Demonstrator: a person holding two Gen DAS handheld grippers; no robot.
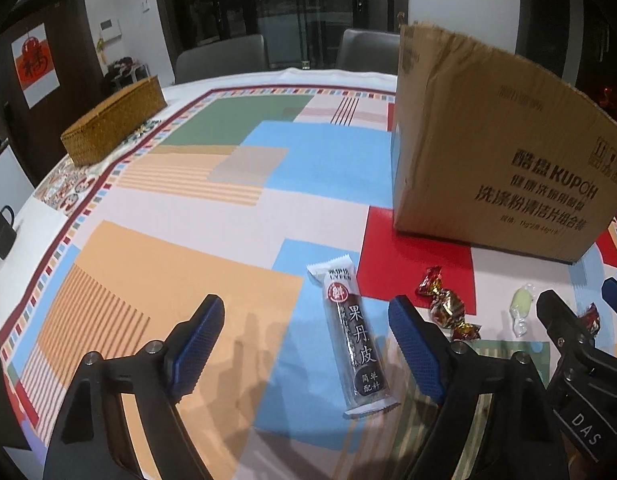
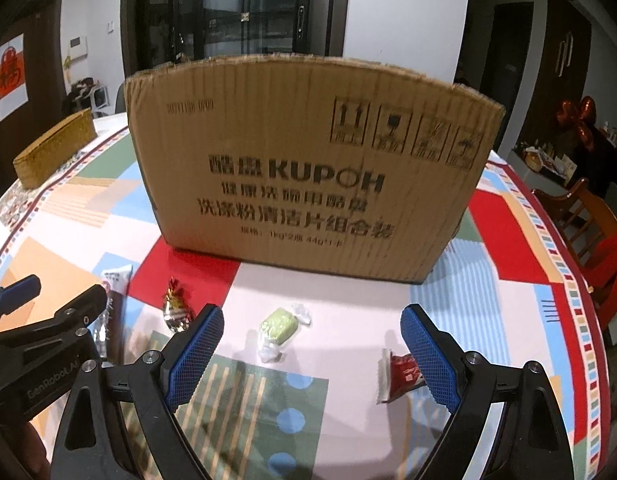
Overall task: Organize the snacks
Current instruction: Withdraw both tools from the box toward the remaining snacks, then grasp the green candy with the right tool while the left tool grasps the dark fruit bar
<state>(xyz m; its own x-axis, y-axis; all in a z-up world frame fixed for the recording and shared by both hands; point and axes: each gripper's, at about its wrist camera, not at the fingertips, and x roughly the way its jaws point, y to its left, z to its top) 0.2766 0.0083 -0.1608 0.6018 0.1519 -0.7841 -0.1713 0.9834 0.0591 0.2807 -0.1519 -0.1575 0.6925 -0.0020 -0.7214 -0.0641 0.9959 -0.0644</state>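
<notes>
Left wrist view: Your left gripper [image 1: 304, 322] hung over the counter [image 1: 180, 248] with its jaws apart and nothing gripped; a long dark snack bar [image 1: 354, 334] lay between them. A gold-and-red candy [image 1: 444, 304] lay just right of it.
Right wrist view: Your right gripper [image 2: 312, 330] also had its jaws apart, a green candy [image 2: 278, 328] lying between them and a red sachet [image 2: 400, 374] beside the right jaw. A cardboard box [image 2: 308, 172] stood behind the snacks.

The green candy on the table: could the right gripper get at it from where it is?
Probably yes. The green candy lies alone between the open jaws of the right gripper, with bare tablecloth around it and nothing on top.
</notes>
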